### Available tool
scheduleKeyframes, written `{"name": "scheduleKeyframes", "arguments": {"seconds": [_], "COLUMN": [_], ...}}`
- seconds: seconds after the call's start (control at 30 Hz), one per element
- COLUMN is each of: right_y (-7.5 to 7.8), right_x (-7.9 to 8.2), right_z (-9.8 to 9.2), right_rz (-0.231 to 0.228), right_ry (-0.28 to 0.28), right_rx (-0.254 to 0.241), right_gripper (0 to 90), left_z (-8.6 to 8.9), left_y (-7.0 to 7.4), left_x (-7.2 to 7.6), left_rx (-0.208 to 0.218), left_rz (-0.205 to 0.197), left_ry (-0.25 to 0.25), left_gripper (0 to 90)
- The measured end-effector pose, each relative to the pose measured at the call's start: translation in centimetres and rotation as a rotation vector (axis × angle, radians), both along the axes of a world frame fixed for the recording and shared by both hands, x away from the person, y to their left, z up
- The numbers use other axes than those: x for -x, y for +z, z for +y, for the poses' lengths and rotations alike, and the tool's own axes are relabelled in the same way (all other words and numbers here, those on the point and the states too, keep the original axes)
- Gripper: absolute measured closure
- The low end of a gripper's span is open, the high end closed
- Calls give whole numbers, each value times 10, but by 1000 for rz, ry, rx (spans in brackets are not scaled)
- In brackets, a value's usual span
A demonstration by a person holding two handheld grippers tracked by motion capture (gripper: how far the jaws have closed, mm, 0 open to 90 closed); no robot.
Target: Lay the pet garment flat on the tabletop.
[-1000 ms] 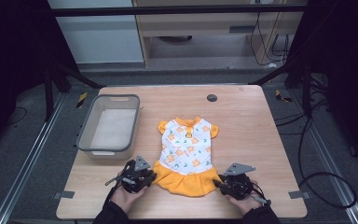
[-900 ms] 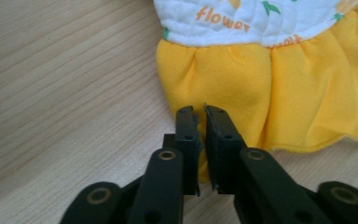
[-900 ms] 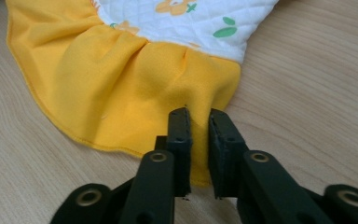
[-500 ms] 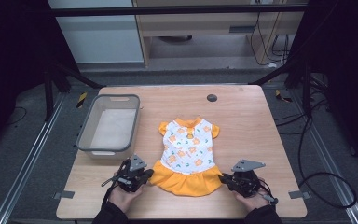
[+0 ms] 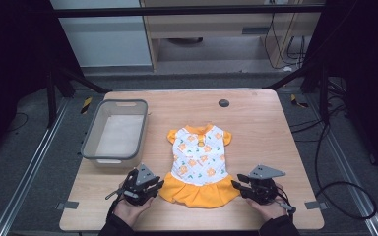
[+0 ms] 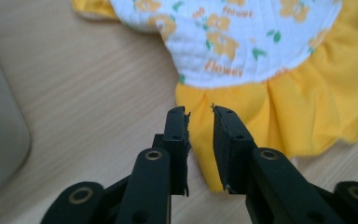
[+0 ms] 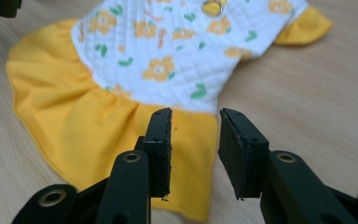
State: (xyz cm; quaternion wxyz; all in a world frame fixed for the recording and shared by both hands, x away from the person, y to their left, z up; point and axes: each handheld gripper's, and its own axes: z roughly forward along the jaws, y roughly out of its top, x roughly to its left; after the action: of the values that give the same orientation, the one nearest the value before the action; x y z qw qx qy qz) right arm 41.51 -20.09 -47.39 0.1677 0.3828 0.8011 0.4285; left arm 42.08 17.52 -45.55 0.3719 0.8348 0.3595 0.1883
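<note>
A small dress (image 5: 199, 164) lies flat on the wooden table (image 5: 261, 123), white flowered top and orange-yellow ruffled skirt toward the near edge. My left gripper (image 5: 156, 185) sits at the skirt's left corner, open, with the yellow hem (image 6: 242, 112) just past its tips (image 6: 199, 111). At the skirt's right corner my right gripper (image 5: 237, 185) is open too, and its jaws (image 7: 195, 114) straddle the yellow edge (image 7: 98, 121). Nothing is pinched in either one.
A grey plastic bin (image 5: 116, 131) stands on the left half of the table; its rounded wall (image 6: 0, 135) shows in the left gripper view. A small dark round disc (image 5: 223, 103) lies near the far edge. Bare wood spreads right of the dress.
Both grippers have eased slightly outward and forward at the skirt's corners. The dress has not moved.
</note>
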Motion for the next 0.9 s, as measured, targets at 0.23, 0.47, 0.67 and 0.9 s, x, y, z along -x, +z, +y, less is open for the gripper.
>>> {"name": "scheduleKeyframes", "arguments": {"seconds": [0.23,0.47,0.67,0.9], "right_y": [1,-21,-27,-26], "right_x": [-22,-32,-25,-16], "right_z": [15,31,33,33], "right_rz": [-8,66,91,81], "right_ry": [1,33,58,53], "right_rx": [-82,-26,2,64], "right_gripper": [769,815,817,820], "left_z": [-32,-54,-46,-50], "left_y": [2,-31,-36,-38], "left_x": [-30,-45,-35,-25], "left_rx": [40,-53,-19,-32], "left_rz": [-10,98,141,112], "left_ry": [-44,-94,-83,-91], "left_gripper": [738,749,750,738]}}
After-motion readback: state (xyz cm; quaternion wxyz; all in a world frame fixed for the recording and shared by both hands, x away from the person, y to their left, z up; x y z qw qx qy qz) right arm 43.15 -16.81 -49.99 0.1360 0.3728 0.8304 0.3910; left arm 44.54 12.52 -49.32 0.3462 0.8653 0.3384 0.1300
